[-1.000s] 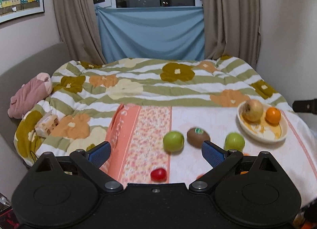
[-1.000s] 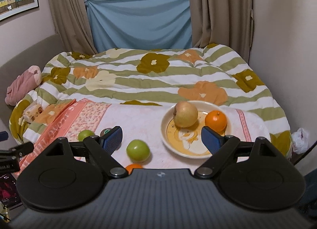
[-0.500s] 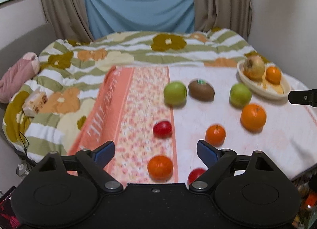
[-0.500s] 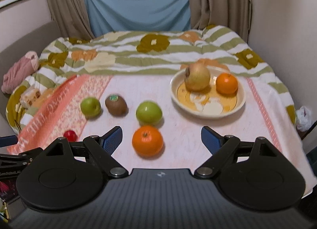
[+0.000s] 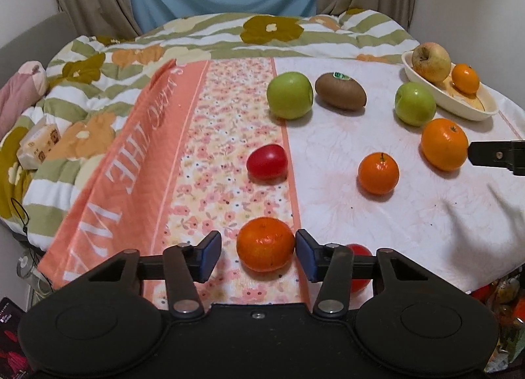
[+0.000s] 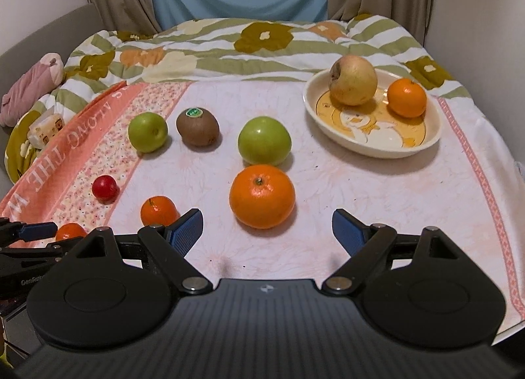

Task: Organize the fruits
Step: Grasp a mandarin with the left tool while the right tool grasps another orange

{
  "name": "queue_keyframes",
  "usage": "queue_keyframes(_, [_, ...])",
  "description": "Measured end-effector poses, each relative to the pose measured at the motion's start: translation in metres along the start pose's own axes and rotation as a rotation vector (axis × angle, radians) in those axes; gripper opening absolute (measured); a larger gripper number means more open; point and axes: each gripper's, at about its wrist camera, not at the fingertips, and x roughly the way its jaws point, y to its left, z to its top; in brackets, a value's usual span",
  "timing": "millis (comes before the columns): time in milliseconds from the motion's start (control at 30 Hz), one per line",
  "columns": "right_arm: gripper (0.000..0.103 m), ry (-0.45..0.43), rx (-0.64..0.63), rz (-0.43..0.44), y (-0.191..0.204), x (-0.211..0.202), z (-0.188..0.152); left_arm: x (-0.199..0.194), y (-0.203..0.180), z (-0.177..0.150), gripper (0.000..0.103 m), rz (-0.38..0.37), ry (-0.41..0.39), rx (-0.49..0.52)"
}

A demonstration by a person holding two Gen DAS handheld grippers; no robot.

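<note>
Green-stickered kiwi (image 6: 198, 127) by lettered cloth (image 5: 124, 179)

Right tool (image 6: 266, 226): pads wide apart, nothing between, low over white cloth (image 6: 377, 189). Large orange (image 6: 262, 196) just ahead, w/ green apple (image 6: 264, 141) behind it. Kiwi w/ sticker (image 6: 198, 126) & 2nd green apple (image 6: 148, 132) further left. Red fruit (image 6: 105, 187) & small orange (image 6: 158, 210) near left. Dish (image 6: 423, 141) at right holds yellowish apple (image 6: 353, 84) + orange (image 6: 406, 97). Left tool at left edge, beside another orange (image 6: 70, 231).
</note>
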Motion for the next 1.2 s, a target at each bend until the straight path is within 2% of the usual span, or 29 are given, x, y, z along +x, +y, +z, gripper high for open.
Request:
queue_keyframes(100, [0.099,0.01,0.003,-0.001,-0.001,0.008,-0.001,0.001,-0.001,-0.001,0.043,-0.011,0.008,0.007])
queue_keyframes(400, [0.098,0.023,-0.031,0.0,0.003,0.029,0.001,0.001,-0.003,-0.001,0.042,-0.004,0.0,0.008])
queue_keyframes(533, [0.093,0.031,-0.039,0.003,0.004,0.041,0.007,0.001,-0.002,-0.002,0.042,0.008,0.001,-0.013])
queue_keyframes(667, [0.082,0.043,-0.048,0.008,0.004,0.053,0.011,0.0,0.0,-0.003,0.042,0.009,0.001,-0.036])
queue_keyframes(900, [0.08,0.046,-0.054,0.015,0.005,0.064,0.014,-0.003,0.002,-0.001,0.042,0.025,-0.01,-0.046])
queue_keyframes(967, [0.076,0.048,-0.059,0.024,0.005,0.065,0.015,-0.005,0.002,0.0,0.042,0.03,-0.014,-0.049])
queue_keyframes(1200, [0.075,0.036,-0.058,0.037,0.002,0.059,0.018,-0.014,-0.001,0.007,0.042,0.04,-0.032,-0.055])
